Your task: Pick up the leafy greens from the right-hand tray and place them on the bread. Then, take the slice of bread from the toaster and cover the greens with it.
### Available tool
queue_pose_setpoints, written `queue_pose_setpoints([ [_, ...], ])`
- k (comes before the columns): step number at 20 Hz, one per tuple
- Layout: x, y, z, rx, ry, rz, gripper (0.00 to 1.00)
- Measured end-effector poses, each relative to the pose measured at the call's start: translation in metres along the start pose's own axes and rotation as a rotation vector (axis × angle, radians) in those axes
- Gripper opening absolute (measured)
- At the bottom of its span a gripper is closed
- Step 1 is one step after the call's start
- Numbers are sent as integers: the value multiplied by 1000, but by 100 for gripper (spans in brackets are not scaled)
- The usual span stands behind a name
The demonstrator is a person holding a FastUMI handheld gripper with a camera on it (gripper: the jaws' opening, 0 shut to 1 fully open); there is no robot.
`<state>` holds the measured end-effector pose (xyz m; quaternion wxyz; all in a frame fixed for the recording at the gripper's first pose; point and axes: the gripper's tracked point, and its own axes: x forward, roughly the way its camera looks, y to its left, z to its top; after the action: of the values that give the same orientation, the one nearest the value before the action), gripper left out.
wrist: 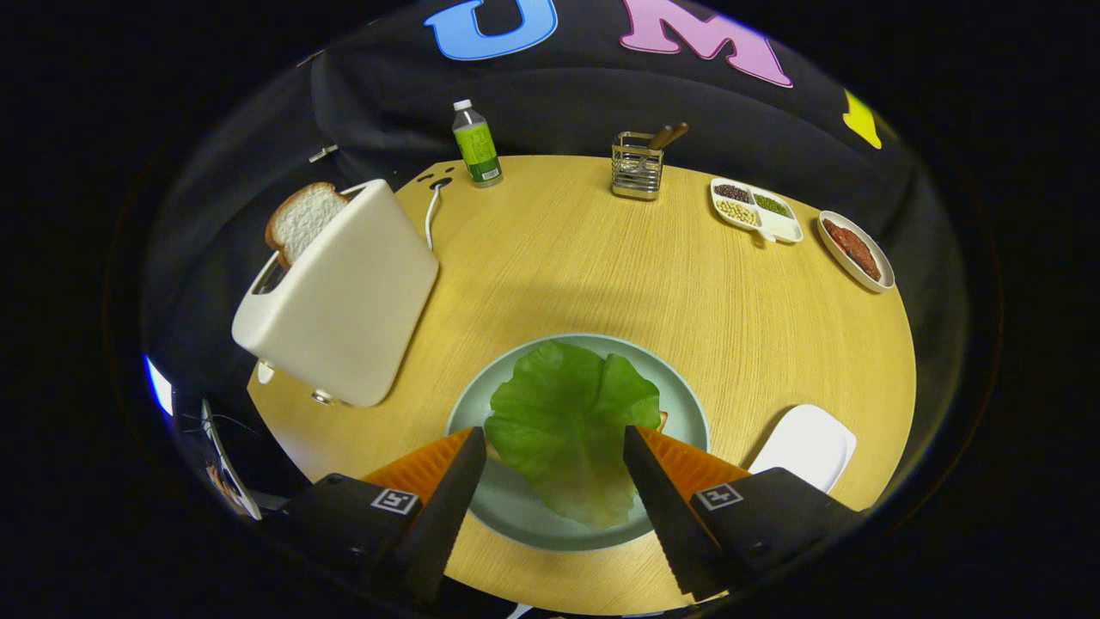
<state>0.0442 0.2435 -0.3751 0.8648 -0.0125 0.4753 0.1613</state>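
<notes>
Gripper view has the gripper [554, 440] hanging over the round green plate [687, 413], jaws spread wide apart with nothing pinched. Leafy greens [563, 421] lie flat on the plate between the fingers, covering the bread, just a crust corner [663, 420] peeking out by the right finger. White toaster [344, 297] sits off to the left with a bread slice [302, 220] sticking up from its slot, and the white tray [808, 445] is right of the plate
</notes>
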Motion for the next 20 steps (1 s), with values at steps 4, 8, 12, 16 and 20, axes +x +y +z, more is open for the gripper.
queue_pose_setpoints([
  [4, -26, 13, 25, -2, -64, -1, 99],
  [8, -51, 35, 56, -34, -139, 28, 99],
  [12, -73, 52, 92, -98, -223, 40, 99],
  [16, -88, 79, 120, -148, -279, 78, 99],
  [20, -86, 122, 136, -217, -294, 144, 99],
])
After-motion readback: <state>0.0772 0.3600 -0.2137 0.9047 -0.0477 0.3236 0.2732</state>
